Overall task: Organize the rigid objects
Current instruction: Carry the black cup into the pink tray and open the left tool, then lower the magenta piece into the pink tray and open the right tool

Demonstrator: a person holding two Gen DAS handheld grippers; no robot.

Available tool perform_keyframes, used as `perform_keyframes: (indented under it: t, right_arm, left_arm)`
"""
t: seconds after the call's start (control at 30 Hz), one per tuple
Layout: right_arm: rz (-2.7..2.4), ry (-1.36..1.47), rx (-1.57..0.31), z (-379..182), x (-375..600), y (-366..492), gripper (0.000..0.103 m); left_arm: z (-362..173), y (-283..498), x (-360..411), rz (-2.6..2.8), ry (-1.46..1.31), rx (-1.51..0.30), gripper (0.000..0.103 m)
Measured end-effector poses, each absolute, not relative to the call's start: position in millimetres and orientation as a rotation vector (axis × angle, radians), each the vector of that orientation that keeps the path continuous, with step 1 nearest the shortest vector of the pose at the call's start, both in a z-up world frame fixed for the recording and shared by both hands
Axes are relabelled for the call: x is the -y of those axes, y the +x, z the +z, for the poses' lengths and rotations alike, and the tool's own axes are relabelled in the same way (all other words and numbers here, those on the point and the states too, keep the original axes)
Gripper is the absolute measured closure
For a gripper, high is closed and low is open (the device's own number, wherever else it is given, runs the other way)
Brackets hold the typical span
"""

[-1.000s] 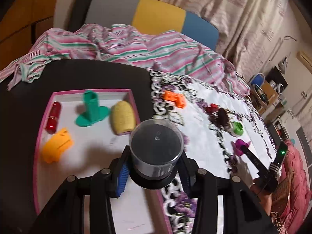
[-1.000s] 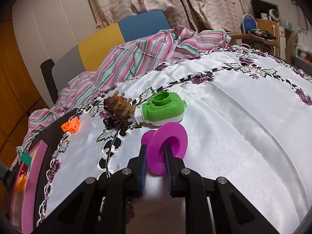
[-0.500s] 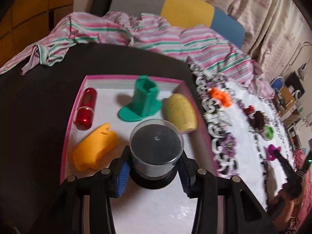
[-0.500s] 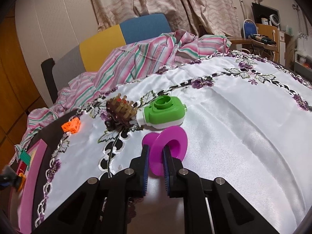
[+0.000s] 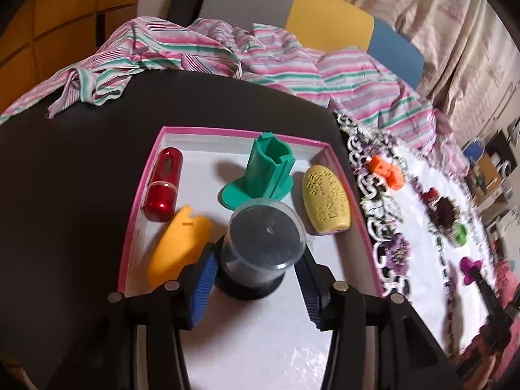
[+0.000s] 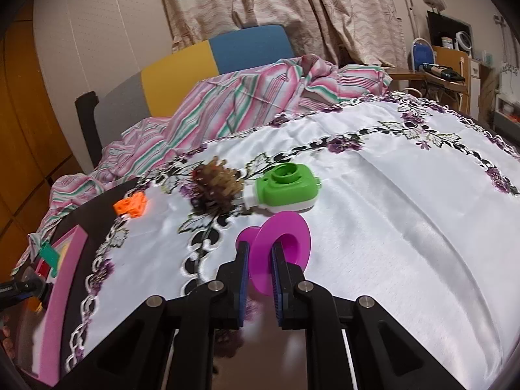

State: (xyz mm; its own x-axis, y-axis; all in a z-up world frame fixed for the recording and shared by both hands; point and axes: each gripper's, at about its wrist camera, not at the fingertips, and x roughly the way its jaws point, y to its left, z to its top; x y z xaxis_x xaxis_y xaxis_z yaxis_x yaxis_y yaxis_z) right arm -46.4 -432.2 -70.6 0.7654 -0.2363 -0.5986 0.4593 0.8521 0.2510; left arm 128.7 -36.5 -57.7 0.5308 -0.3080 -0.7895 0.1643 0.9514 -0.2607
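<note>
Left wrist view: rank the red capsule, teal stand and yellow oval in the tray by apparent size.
1. teal stand
2. yellow oval and red capsule: too alike to rank; nearness to the camera varies a little.

Glossy satin tablecloth (image 6: 390,227), shiny metallic red capsule (image 5: 163,184), clear plastic canister (image 5: 265,237)

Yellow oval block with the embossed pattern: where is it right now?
In the left wrist view, the yellow oval embossed block lies in the pink-rimmed tray, against its right rim, right of the teal flanged holder.
</note>
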Motion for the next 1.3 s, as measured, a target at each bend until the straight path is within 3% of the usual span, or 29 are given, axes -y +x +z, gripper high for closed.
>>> perform_keyframes:
  t: [0.83,1.3]
  right_arm:
    - [0.069,0.371,-0.619,-20.3,267.1,12.8,0.09]
    - [0.24,0.069,-0.786,-40.9,156.0,97.2,0.09]
  left_arm:
    - [-51.4,56.2,7.0,-0.344,-0.191,-0.939,0.054]
    - [-34.6,30.0,-17.2,-0.32,-0.221,-0.875,0.054]
